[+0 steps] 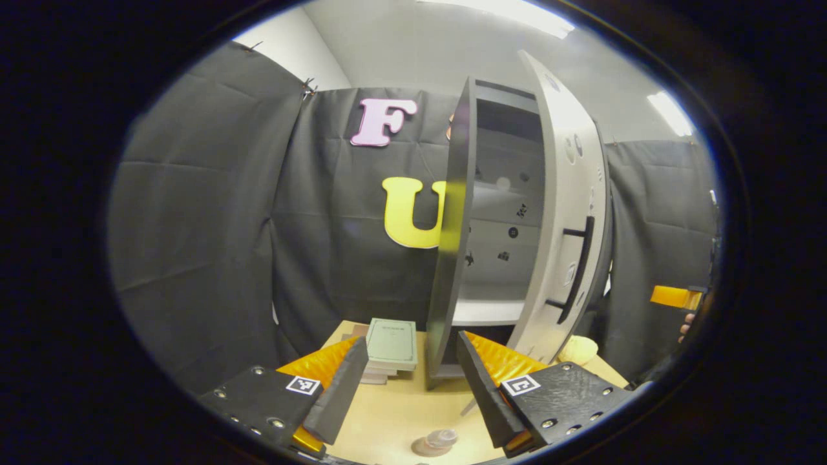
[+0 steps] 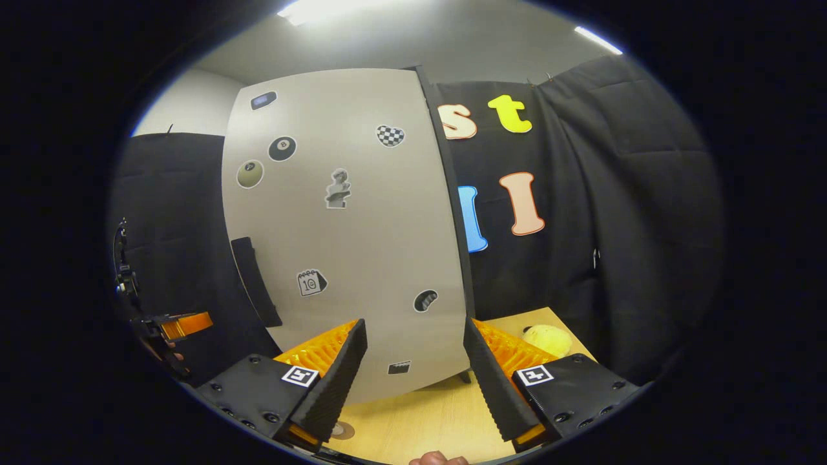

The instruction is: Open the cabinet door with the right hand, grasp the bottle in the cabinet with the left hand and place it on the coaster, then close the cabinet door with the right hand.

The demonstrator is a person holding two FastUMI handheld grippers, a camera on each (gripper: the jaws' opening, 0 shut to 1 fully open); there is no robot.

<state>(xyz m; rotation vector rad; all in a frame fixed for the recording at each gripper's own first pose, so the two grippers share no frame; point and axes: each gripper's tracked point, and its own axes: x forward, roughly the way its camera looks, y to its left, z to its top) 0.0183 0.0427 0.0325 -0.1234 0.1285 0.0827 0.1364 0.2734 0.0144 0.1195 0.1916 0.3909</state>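
The cabinet (image 1: 452, 226) stands on the wooden table with its pale door (image 1: 568, 213) swung partway open, its black handle (image 1: 578, 265) facing right. The shelves I can see inside hold no bottle. My left gripper (image 1: 410, 381) is open and holds nothing, in front of the cabinet. Below it lies the round brown coaster (image 1: 426, 447) with a small clear object (image 1: 442, 438) on it; I cannot tell what it is. My right gripper (image 2: 413, 368) is open, facing the door's stickered outer face (image 2: 349, 226), right of the handle (image 2: 255, 281). The coaster (image 2: 344, 430) peeks out beside its finger.
A stack of books (image 1: 391, 345) lies left of the cabinet. A yellow soft toy (image 2: 546, 339) sits on the table (image 2: 426, 420) to the right of the door. The right gripper (image 1: 675, 297) and its hand show at the far right; the left gripper (image 2: 184, 325) shows at far left.
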